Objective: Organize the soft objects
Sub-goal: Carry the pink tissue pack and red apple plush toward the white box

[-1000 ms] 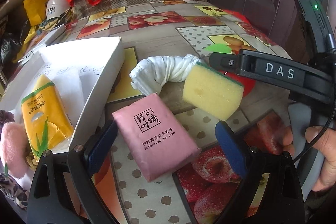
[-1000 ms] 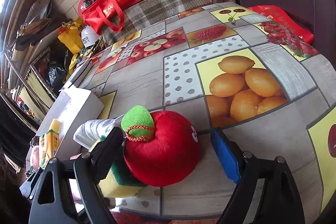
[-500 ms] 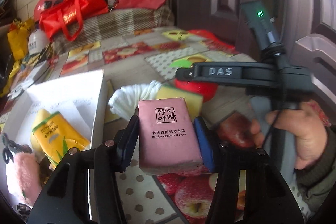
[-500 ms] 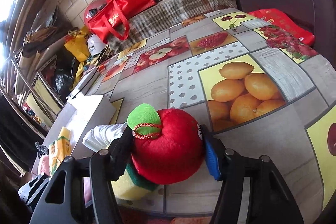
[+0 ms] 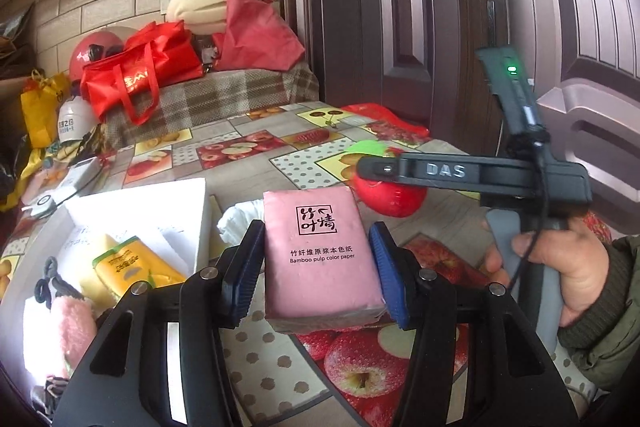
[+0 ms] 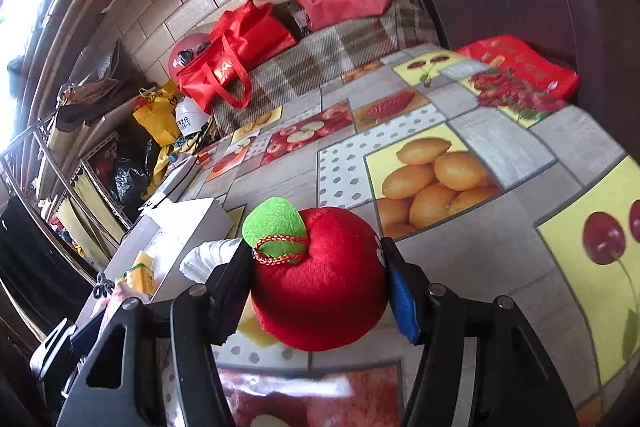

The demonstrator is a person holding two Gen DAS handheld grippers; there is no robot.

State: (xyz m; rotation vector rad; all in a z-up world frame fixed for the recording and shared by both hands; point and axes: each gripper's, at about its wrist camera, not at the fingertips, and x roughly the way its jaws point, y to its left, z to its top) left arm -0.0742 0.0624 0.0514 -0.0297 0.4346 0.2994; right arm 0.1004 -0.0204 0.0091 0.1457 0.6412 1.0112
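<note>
Tissue pack (image 5: 320,247) clamped, left claw (image 5: 316,275) tilted down.

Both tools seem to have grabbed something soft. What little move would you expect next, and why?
Probably the left tool carries its pink tissue pack leftward over the white box and lets go there. The pack is clamped and off the table, and the box already holds a yellow pack. The right tool grips the red plush apple.

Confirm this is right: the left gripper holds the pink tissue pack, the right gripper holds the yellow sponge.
Wrong on the right side. The right wrist view shows the right gripper shut on the red plush apple, not on a sponge. The left gripper does hold the pink tissue pack, as the left wrist view shows.
</note>
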